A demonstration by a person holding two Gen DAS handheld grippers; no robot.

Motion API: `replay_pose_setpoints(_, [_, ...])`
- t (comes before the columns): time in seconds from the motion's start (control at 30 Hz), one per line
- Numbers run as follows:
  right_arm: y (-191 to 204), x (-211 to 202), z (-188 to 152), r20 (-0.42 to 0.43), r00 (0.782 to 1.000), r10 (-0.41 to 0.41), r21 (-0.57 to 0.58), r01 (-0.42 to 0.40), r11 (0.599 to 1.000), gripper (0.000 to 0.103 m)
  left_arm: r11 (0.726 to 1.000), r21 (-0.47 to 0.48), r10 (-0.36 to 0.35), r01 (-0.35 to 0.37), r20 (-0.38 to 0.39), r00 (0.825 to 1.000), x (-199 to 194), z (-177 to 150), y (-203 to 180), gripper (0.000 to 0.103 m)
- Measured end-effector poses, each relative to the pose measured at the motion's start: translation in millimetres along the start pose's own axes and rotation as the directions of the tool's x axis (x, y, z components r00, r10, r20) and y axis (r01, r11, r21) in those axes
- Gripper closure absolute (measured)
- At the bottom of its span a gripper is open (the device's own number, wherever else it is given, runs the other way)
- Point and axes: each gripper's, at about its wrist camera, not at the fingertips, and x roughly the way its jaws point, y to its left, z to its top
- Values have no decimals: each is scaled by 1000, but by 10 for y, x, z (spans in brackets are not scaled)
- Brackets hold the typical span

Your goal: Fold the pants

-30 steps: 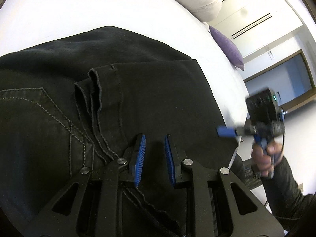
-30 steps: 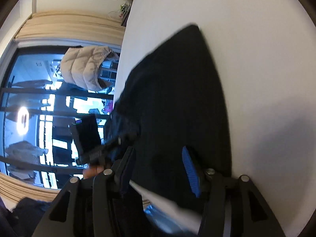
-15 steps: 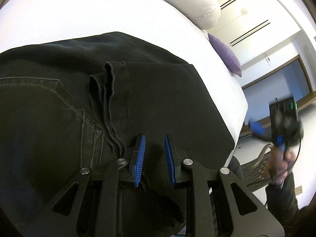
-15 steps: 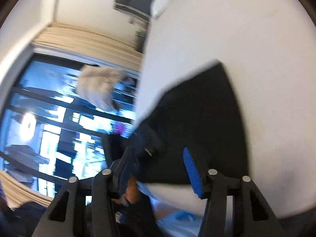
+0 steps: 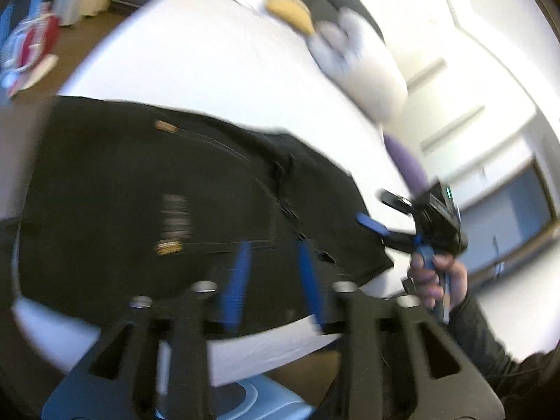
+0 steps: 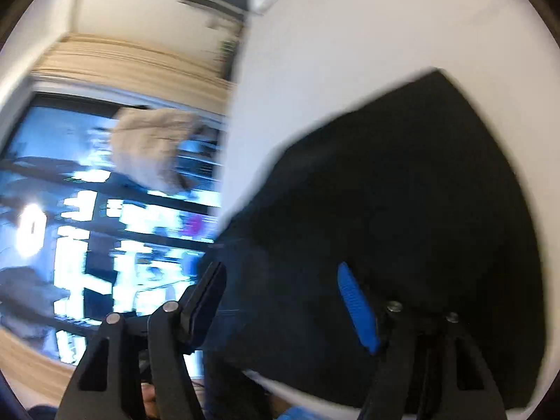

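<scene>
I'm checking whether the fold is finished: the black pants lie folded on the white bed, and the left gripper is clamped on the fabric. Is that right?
Not quite. The black pants do lie folded on the white bed, but the left gripper is not clamped on them: its jaws have just been opening and stand apart with nothing between them, as the left wrist view shows.

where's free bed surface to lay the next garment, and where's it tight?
Free: the broad white bed patch beyond the black pants, bordered by the pillows at the head. Also bare sheet past the pants' far edge in the right wrist view. Tight: the near edge, where the pants reach almost to the bed's rim, under the left gripper and right gripper.
</scene>
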Motion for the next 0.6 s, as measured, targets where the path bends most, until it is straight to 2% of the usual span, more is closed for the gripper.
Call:
replay_pose_setpoints(0.07, [110,45,-61,1,997,83,1,-83,997,26,998,-67,25,-17,114,993,-372,-64,170,11])
replay_pose_setpoints(0.13, [203,228,-93,-32,990,137,1,-137,991,26,989,-150,35,-3,211,977,-700,-146,388,9])
replay_pose_setpoints(0.2, [196,412,-89,-57,988,146,24,-145,989,26,973,-232,51,6,237,970,-865,-229,612,9])
replay_pose_setpoints(0.27, [66,623,-74,-68,985,157,97,-150,984,25,956,-290,47,29,249,967,-928,-307,781,9])
replay_pose_setpoints(0.3, [-53,716,-71,-76,990,118,145,-106,984,29,945,-325,44,38,241,969,-922,-341,870,9])
replay_pose_setpoints(0.33, [-223,786,-92,-89,994,60,195,-41,980,50,937,-346,43,41,232,972,-913,-360,922,9])
replay_pose_setpoints(0.37, [-313,816,-98,-88,996,25,216,-6,976,59,928,-370,46,41,223,974,-889,-373,972,9])
replay_pose_setpoints(0.4, [-366,806,-100,-84,996,11,241,9,971,62,914,-403,45,46,213,976,-856,-409,1034,9])
replay_pose_setpoints(0.47, [-336,727,-114,-70,997,33,248,-14,969,48,892,-446,25,71,206,978,-791,-459,1100,9])
replay_pose_setpoints(0.53, [-197,632,-141,-46,998,39,204,-29,979,29,873,-479,11,95,214,977,-736,-506,1184,9])
replay_pose_setpoints(0.6, [-83,585,-160,-21,996,87,182,-82,980,27,849,-516,1,117,222,975,-662,-545,1301,9])
